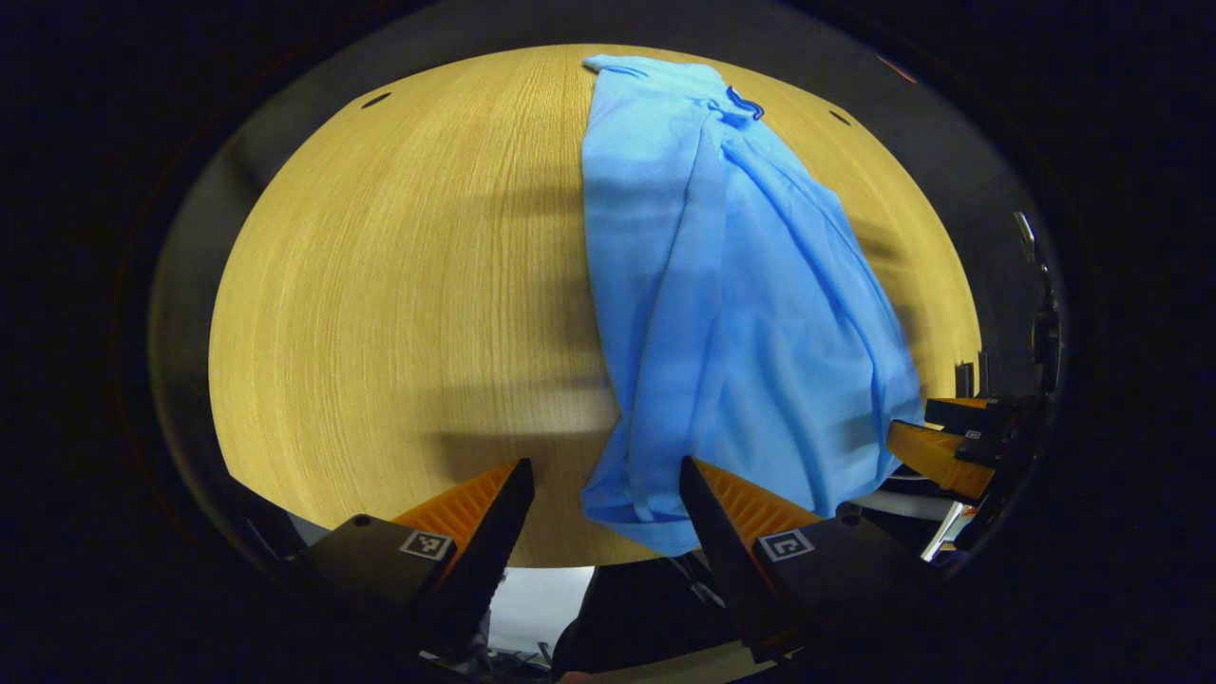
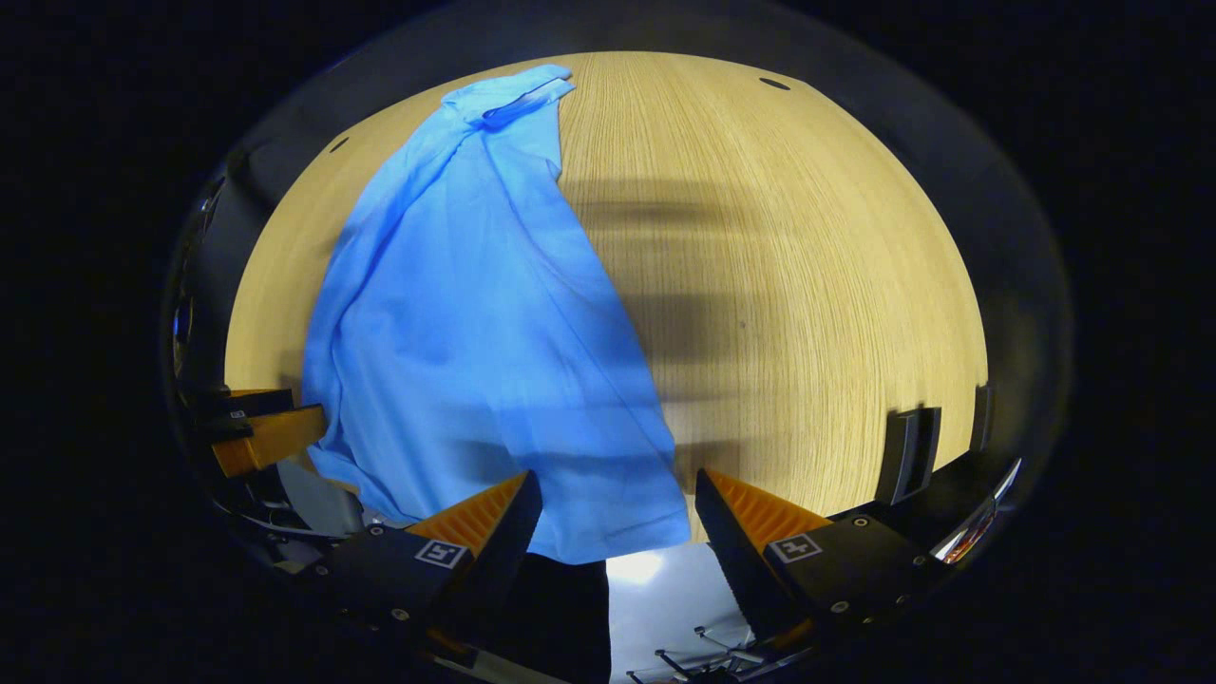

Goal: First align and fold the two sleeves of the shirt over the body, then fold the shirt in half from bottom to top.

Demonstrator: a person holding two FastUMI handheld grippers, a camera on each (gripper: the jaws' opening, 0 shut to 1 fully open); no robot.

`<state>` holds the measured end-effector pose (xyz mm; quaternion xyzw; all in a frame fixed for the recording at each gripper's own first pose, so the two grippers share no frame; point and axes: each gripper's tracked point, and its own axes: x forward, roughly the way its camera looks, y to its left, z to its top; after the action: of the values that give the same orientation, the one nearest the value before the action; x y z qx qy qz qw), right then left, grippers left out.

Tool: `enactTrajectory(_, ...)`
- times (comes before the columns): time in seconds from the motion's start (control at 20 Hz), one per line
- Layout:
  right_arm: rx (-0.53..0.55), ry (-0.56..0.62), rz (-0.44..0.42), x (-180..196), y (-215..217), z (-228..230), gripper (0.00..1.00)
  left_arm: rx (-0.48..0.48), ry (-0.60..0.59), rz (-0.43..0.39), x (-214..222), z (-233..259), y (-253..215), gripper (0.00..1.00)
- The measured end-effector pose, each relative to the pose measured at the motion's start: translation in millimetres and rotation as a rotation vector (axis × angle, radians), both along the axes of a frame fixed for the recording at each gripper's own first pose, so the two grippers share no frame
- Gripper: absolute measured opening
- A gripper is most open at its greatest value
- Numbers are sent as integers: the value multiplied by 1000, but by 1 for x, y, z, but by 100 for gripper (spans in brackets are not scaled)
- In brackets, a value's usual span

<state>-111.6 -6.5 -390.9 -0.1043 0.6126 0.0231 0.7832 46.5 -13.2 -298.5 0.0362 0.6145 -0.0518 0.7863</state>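
- The blue shirt (image 1: 722, 313) lies as a long narrow strip on the wooden tabletop (image 1: 399, 313). Its collar is at the upper centre of the left gripper view and its hem hangs just over the near edge at the bottom.
- In the right gripper view the shirt (image 2: 475, 342) fills the left half of the frame, with bare tabletop (image 2: 807, 285) to the right.
- The sides look already folded in over the body, so I judge the sleeve step done and the bottom-to-top fold to be the step in hand.
- The left gripper (image 1: 606, 499) hovers at the bottom of its view with its fingers spread wide, straddling the left hem corner and gripping nothing.
- The right gripper (image 2: 617, 508) is likewise wide open at the bottom of its view, framing the right hem corner with nothing between its fingers.
- Each gripper also shows at the far edge of the other's view, so the two flank the hem.
- The next move, as I read it, calls for each gripper to close on its own hem corner.
- Then both should lift together and carry the hem evenly up toward the collar, keeping the edges square.
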Motion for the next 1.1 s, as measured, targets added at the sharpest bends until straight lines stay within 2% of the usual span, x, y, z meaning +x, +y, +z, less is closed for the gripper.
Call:
enactTrajectory(0.1,-18,-10,12,1,-1,-3,99,23,-6,-2,-1,-3,3,97)
enactTrajectory(0.25,-32,-1,18,0,1,-4,98,55,-12,-8,1,-4,5,99)
enactTrajectory(0.3,-31,-1,21,1,1,-4,100,55,-15,-5,0,-4,6,99)
enactTrajectory(0.4,-29,-6,10,-1,2,-5,98,48,-17,10,0,-4,2,90)
enactTrajectory(0.45,-26,-11,6,-2,3,-4,92,42,-17,15,1,-4,1,73)
enactTrajectory(0.5,-25,-18,17,0,4,-5,84,23,-22,11,1,-5,-3,64)
enactTrajectory(0.55,-22,-24,27,1,5,-4,59,0,-25,34,1,-5,-5,41)
enactTrajectory(0.6,-15,-31,31,3,6,-5,46,-11,-21,29,2,-5,-9,19)
enactTrajectory(0.65,-2,-32,27,4,9,-4,17,-35,-36,12,2,-4,-13,16)
enactTrajectory(0.7,14,-28,36,6,13,-4,7,-62,-77,12,5,-8,-13,16)
enactTrajectory(0.75,36,-20,48,9,17,-5,2,-85,-67,2,2,-8,-17,4)
enactTrajectory(0.9,66,-30,42,28,21,3,1,-75,-88,26,15,-5,-11,5)
enactTrajectory(1.1,81,-96,60,77,22,29,1,-65,-155,97,54,11,3,5)
